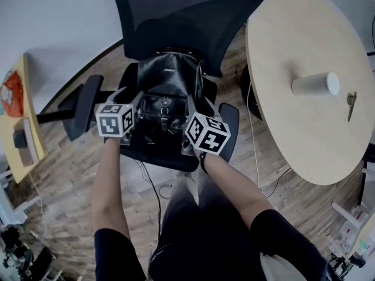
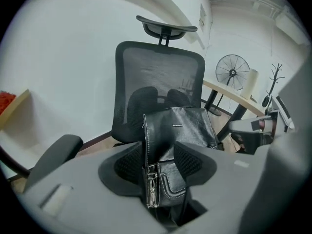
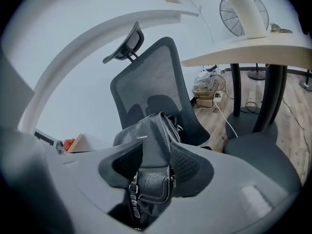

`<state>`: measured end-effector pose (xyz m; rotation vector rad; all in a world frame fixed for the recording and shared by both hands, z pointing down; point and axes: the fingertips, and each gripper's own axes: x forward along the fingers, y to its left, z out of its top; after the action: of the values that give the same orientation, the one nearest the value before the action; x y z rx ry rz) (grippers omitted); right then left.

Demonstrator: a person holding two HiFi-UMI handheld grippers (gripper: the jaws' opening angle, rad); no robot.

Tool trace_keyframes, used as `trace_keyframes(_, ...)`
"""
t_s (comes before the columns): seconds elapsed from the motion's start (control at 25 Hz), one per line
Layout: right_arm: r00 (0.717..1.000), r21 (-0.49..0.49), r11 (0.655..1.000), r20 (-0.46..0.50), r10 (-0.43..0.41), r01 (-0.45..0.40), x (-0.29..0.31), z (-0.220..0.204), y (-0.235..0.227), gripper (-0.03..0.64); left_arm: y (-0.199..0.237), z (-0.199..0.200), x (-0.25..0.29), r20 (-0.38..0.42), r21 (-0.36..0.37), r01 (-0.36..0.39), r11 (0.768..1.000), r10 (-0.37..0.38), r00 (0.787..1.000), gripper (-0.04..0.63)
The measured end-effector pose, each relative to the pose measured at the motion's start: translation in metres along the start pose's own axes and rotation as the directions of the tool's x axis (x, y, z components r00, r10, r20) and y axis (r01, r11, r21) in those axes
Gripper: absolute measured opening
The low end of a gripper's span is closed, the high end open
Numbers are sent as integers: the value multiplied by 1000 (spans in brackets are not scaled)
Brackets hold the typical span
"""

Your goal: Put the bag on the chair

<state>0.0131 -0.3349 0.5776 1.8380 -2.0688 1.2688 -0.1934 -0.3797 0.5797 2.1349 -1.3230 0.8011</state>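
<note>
A black leather bag (image 1: 167, 84) stands upright on the seat of a black mesh office chair (image 1: 187, 16), leaning against its backrest. My left gripper (image 1: 136, 105) is at the bag's left side and my right gripper (image 1: 196, 111) at its right side. In the left gripper view the bag (image 2: 178, 128) fills the gap between the jaws of the left gripper (image 2: 161, 167), and the pads press on its stitched edge. In the right gripper view the right gripper (image 3: 151, 167) is likewise shut on the bag (image 3: 146, 135) near its buckled pocket.
A round wooden table (image 1: 304, 139) stands close on the right with a paper cup (image 1: 315, 84) lying on it and keys (image 1: 351, 100). The chair's armrest (image 1: 79, 107) sticks out to the left. A cable (image 1: 149, 183) lies on the wood floor. A desk (image 1: 23, 139) is at far left.
</note>
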Motion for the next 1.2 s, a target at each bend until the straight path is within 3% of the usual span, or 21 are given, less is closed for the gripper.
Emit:
trace_keyframes(0.2, 1000, -12, 1000, 11, -14, 14, -21, -2, -1, 138, -1, -1, -32, 43, -50, -25, 998, 27, 999, 132)
trace_keyframes(0.64, 999, -93, 996, 43, -5, 9, -77, 2, 9, 66, -19, -13, -100, 75, -63, -46, 997, 51, 996, 26)
trace_keyframes(0.84, 999, -137, 990, 35, -14, 19, -98, 0, 14, 3, -29, -15, -129, 95, -122, -53, 991, 65, 993, 20)
trace_keyframes(1.04, 1000, -190, 982, 23, 9, -4, -114, -5, 27, 3, -44, -16, -150, 113, -119, -48, 992, 62, 992, 18)
trace_keyframes(1.2, 1000, -198, 980, 12, 21, -18, -123, -10, 33, 2, -57, -25, -164, 132, -181, -42, 983, 67, 989, 19)
